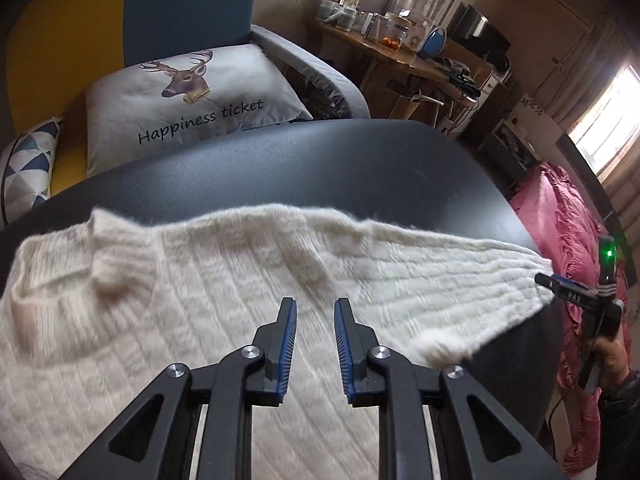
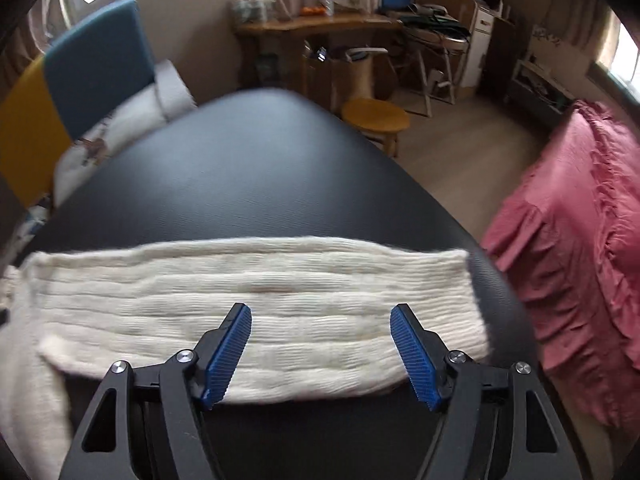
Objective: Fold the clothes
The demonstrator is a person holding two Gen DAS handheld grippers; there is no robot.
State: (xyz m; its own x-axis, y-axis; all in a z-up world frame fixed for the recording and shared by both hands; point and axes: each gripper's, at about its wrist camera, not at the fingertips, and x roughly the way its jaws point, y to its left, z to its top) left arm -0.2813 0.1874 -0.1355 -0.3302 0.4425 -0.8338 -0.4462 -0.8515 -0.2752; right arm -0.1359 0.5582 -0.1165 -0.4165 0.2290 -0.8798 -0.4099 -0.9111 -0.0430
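A cream knitted sweater (image 1: pixel 180 304) lies flat on a black table (image 1: pixel 320 160), collar (image 1: pixel 120 256) at the left, one sleeve (image 1: pixel 460 276) stretched out to the right edge. My left gripper (image 1: pixel 315 304) hovers over the sweater's body, jaws slightly apart and empty. In the right wrist view the sleeve (image 2: pixel 260 300) lies across the table (image 2: pixel 240 168). My right gripper (image 2: pixel 322 312) is wide open above the sleeve's near edge, holding nothing. The right gripper also shows in the left wrist view (image 1: pixel 560 285) at the sleeve's cuff.
A sofa with a deer-print cushion (image 1: pixel 192 104) stands behind the table. A pink cloth-covered piece of furniture (image 2: pixel 580 260) is at the right. A round wooden stool (image 2: pixel 376 116) and a cluttered wooden desk (image 2: pixel 320 24) stand beyond.
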